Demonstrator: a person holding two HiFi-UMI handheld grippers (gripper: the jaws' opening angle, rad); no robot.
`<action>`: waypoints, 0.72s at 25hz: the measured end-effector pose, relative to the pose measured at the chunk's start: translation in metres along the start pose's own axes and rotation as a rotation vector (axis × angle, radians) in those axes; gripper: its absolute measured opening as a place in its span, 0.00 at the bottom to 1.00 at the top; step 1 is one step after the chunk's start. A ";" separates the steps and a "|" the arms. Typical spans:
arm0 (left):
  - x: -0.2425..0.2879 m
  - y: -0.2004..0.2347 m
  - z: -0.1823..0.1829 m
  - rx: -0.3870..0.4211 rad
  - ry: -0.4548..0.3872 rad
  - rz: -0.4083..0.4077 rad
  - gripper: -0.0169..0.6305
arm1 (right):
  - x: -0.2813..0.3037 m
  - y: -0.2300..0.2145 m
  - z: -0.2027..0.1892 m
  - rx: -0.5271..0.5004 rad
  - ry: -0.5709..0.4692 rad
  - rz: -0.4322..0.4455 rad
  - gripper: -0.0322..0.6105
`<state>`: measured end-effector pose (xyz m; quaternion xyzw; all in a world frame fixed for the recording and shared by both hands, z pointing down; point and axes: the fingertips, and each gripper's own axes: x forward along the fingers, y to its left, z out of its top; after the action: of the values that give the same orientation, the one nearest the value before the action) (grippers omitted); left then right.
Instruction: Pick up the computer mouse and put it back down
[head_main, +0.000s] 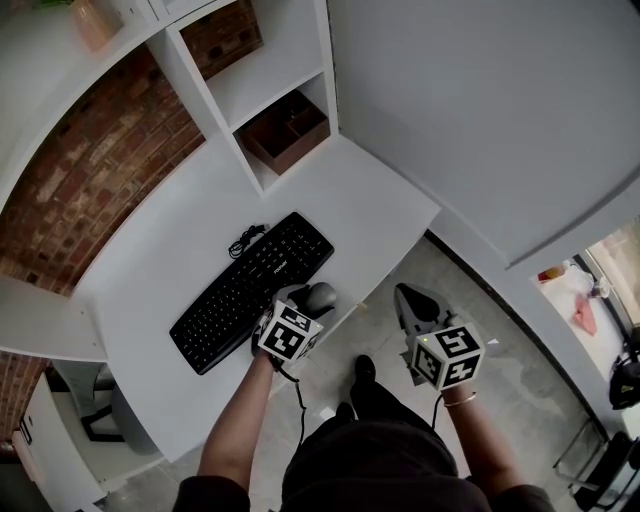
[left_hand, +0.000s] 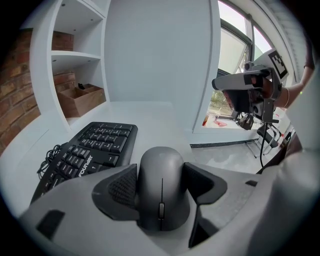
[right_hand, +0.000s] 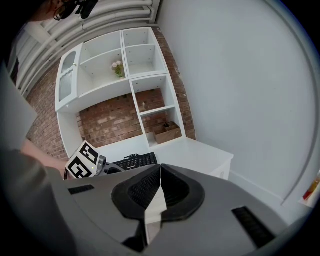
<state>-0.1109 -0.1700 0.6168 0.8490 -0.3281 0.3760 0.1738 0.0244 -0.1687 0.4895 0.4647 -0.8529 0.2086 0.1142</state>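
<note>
A dark grey computer mouse (left_hand: 161, 187) sits between the two black pads of my left gripper (left_hand: 160, 187), which is shut on it. In the head view the mouse (head_main: 320, 297) is at the white desk's (head_main: 200, 220) front edge, right of the black keyboard (head_main: 255, 288), with the left gripper (head_main: 300, 305) around it. I cannot tell whether the mouse rests on the desk or hangs just above it. My right gripper (head_main: 410, 300) is off the desk, over the floor to the right. Its pads (right_hand: 172, 192) meet with nothing between them.
The keyboard's coiled cable (head_main: 245, 240) lies behind it. A brown wooden box (head_main: 288, 130) stands in a shelf niche at the back. A white wall panel (head_main: 480, 110) rises at the desk's right. A brick wall (head_main: 90, 170) lies to the left.
</note>
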 end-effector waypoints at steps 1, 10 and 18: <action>0.000 0.000 -0.001 0.000 0.002 -0.001 0.47 | 0.000 -0.001 0.000 0.000 0.000 0.001 0.06; -0.005 -0.003 0.002 0.020 0.033 0.011 0.47 | 0.004 -0.005 0.003 -0.002 0.002 0.023 0.06; -0.018 0.008 0.034 0.032 -0.002 0.031 0.47 | 0.012 -0.008 0.011 -0.008 -0.004 0.050 0.06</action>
<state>-0.1075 -0.1861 0.5813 0.8469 -0.3351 0.3830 0.1540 0.0246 -0.1861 0.4863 0.4432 -0.8653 0.2072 0.1089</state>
